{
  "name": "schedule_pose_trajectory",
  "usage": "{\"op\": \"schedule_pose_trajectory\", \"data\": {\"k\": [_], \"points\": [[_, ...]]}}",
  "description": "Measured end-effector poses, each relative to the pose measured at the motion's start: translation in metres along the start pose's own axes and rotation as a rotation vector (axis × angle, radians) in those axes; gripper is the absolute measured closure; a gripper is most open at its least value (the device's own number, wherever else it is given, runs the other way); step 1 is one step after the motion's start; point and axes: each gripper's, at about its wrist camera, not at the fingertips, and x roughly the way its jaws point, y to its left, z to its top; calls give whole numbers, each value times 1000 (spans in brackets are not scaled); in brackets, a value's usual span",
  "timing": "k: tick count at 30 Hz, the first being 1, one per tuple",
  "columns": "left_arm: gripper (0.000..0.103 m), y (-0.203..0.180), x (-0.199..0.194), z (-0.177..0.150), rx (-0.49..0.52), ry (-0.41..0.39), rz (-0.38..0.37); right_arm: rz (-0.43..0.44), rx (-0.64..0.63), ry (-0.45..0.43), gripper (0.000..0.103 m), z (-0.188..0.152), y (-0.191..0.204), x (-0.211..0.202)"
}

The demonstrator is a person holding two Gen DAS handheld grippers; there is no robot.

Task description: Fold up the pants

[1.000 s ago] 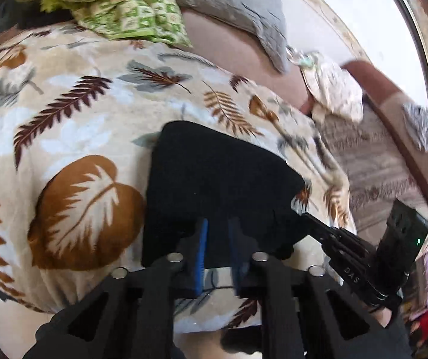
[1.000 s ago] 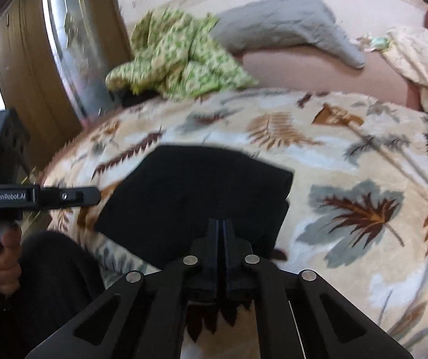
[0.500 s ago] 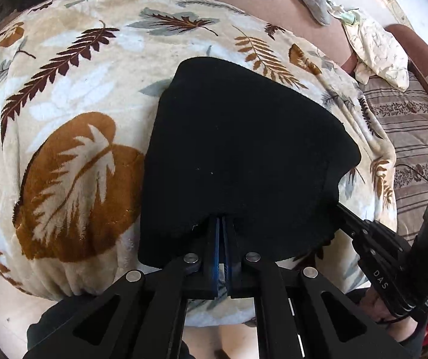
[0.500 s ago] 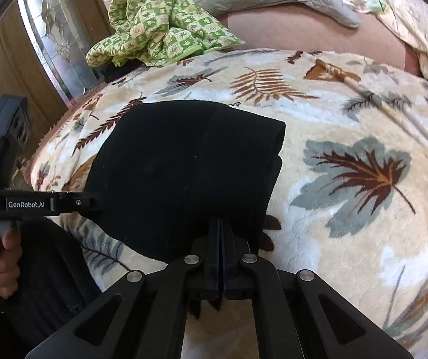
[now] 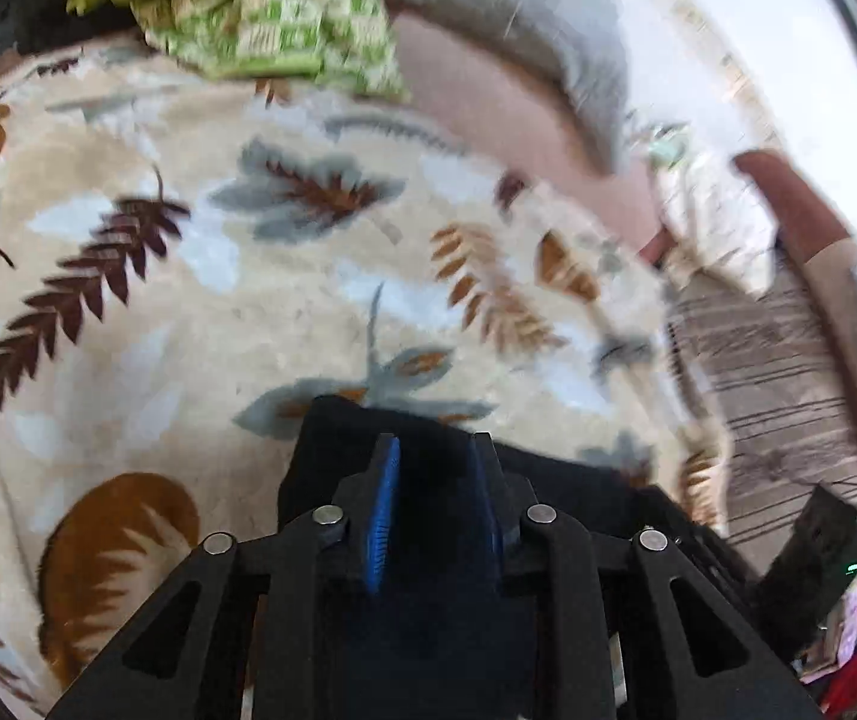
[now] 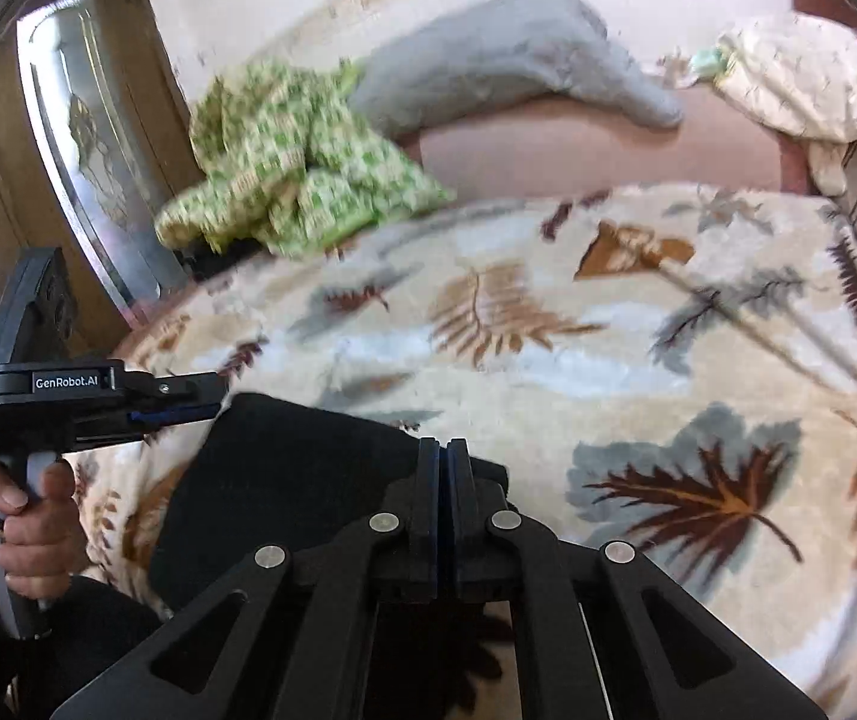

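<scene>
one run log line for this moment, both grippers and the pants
folded black fabric pants on leaf-print blanket | left gripper: jaws just opening, over pants | right gripper: shut

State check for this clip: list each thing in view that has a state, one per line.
Black pants: folded into a compact stack, lying on the leaf blanket.
Left gripper: open, jaws have just been opening, pads apart over the pants.
Right gripper: shut; whether it pinches fabric is unclear.
Leaf blanket: spread flat.
Green checked cloth: crumpled, unfolded.
Grey pillow: lying on the far side.
</scene>
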Motion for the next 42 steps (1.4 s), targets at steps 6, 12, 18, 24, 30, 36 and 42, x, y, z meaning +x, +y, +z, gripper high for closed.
{"op": "schedule_pose_trajectory", "data": {"k": [6, 12, 18, 24, 30, 36, 42], "points": [[81, 10, 40, 11, -26, 51, 67, -54, -1, 127, 103, -16, -10, 44], [82, -5, 38, 5, 28, 10, 103, -54, 19, 128, 102, -18, -14, 46], [79, -24, -23, -24, 119, -192, 29, 6, 97, 4, 97, -9, -22, 2], [73, -35, -6, -57, 166, -59, 44, 41, -65, 89, 97, -32, 25, -20], [65, -36, 7, -57, 165, -22, 87, -4, -103, 128, 98, -50, 31, -11], [61, -36, 5, -59, 179, -27, 86, 44, -125, 23, 91, -50, 45, -44], [58, -37, 9, -53, 183, -27, 79, -15, -144, 134, 79, -62, 44, -18]]}}
